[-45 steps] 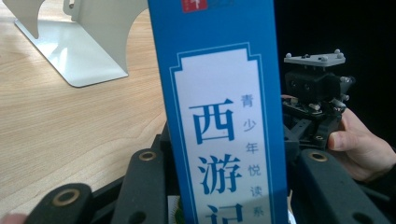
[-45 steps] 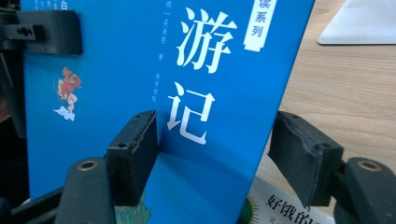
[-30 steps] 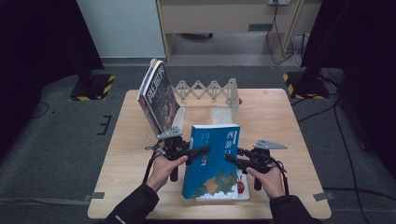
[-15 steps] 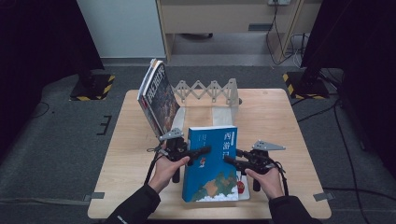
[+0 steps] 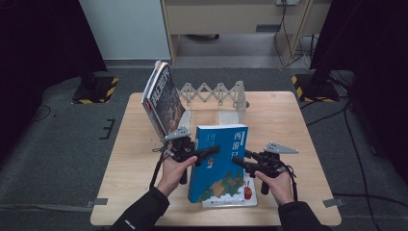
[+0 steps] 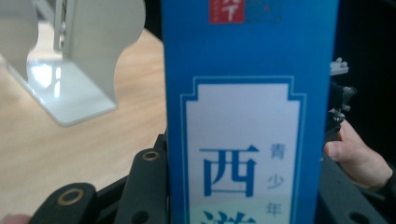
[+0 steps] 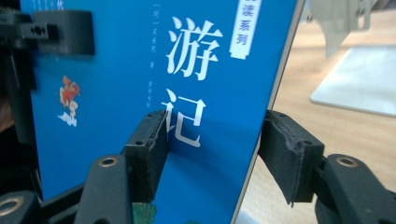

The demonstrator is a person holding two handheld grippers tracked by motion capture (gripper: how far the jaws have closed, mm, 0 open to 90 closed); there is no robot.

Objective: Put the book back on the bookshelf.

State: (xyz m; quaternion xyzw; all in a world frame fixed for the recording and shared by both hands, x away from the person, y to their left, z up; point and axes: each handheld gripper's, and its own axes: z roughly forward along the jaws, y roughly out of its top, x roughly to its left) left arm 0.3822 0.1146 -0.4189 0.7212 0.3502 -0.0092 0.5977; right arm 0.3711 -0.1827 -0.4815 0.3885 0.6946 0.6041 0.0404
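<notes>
- Blue book (image 5: 219, 163) stands upright near the front-middle of the desk (image 5: 288, 125), its lower edge on or just above a white book (image 5: 243, 195) lying flat; can't tell if they touch.
- Left tool (image 5: 211, 151) pinches the blue book from its spine side. In the left gripper view a black jaw sits tight against each side of the spine.
- Right tool (image 5: 238, 160) takes the opposite long edge. Its jaws have just been closing, w/ the book between them. In the right gripper view 1 pad presses the front cover and the other sits at the back edge, so it looks clamped, though the book lies a bit skewed in the gap.
- Change vs. 1 s ago: next to nothing. Book, both hands and both tools sit in nearly the same spots as in the 2 earlier frames; only the right grip has tightened.
- Meaning, prob.: this is a pause to secure a 2-handed hold, not a carry yet.
- Likely target is the accordion rack (image 5: 216, 94) at the back, its white base plate (image 5: 231, 118) bare, w/ 2 or so books (image 5: 161, 98) leaning at its left end.
- Next move calls for lifting the book level and forward w/o letting it twist in the skewed right grip.
</notes>
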